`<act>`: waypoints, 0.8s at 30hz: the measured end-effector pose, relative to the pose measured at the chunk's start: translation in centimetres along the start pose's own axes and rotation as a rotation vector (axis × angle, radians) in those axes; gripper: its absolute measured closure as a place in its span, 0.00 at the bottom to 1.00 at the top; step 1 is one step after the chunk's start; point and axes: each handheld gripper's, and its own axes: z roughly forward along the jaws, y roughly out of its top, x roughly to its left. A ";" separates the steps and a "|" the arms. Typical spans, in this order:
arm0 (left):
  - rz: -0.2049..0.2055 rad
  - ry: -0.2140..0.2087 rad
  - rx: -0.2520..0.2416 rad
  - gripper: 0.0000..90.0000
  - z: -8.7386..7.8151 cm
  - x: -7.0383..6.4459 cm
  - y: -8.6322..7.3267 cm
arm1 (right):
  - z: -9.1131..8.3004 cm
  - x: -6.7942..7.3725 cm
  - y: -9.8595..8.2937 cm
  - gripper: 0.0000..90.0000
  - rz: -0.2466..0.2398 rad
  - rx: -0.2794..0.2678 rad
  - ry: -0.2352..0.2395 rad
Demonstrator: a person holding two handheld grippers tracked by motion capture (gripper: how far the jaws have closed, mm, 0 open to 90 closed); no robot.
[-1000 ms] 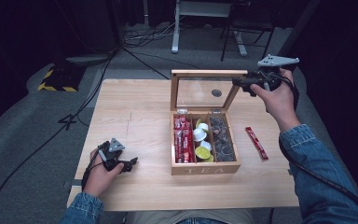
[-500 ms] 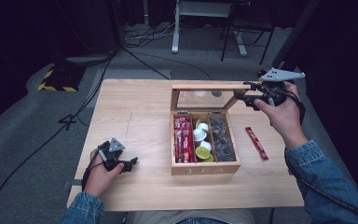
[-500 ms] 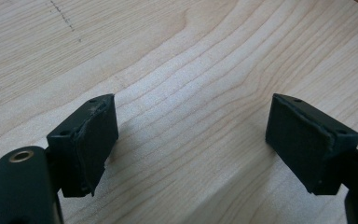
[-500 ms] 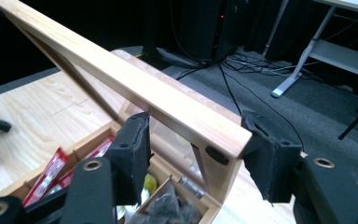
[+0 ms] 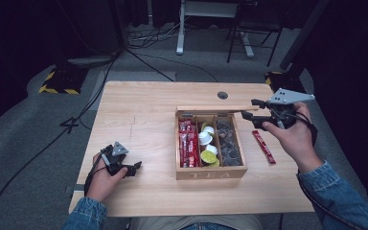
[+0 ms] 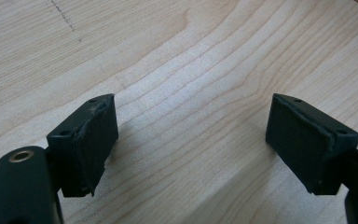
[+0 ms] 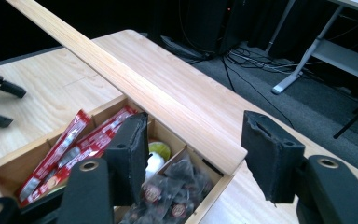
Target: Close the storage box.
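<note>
At the far right of the counter (image 5: 139, 120), your right gripper (image 5: 254, 114) hung with its fingers (image 7: 129, 154) spread, holding nothing, just beside the lid (image 5: 211, 109) of the tea box (image 5: 211, 173). The box stood near the counter's middle, its lid raised and tilted. Had you let that lid drop freely, it could have slammed or jolted the box; a careless nudge might have knocked the red packet (image 5: 263, 146) lying beside it. Your left gripper (image 5: 135, 168) rested on pale wood, fingers (image 6: 93, 140) apart and empty. Beyond lay dark carpet, cables and desk legs.
</note>
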 end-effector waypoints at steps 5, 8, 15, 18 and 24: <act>0.001 0.000 0.001 0.19 0.0 0.0 0.0 | -0.6 1.1 -1.1 0.46 -0.020 0.014 0.004; 0.000 0.000 0.002 0.19 0.0 0.0 0.0 | -0.8 1.8 -1.8 0.46 -0.036 0.025 0.000; 0.000 -0.001 0.001 0.19 0.0 0.0 0.0 | -1.1 3.3 -3.3 0.45 -0.078 0.047 -0.008; 0.001 0.000 0.001 0.19 0.0 0.0 0.0 | -1.2 4.2 -4.4 0.44 -0.105 0.059 -0.014; 0.000 0.001 -0.001 0.19 0.0 0.0 0.0 | -1.2 5.2 -5.7 0.43 -0.133 0.070 -0.022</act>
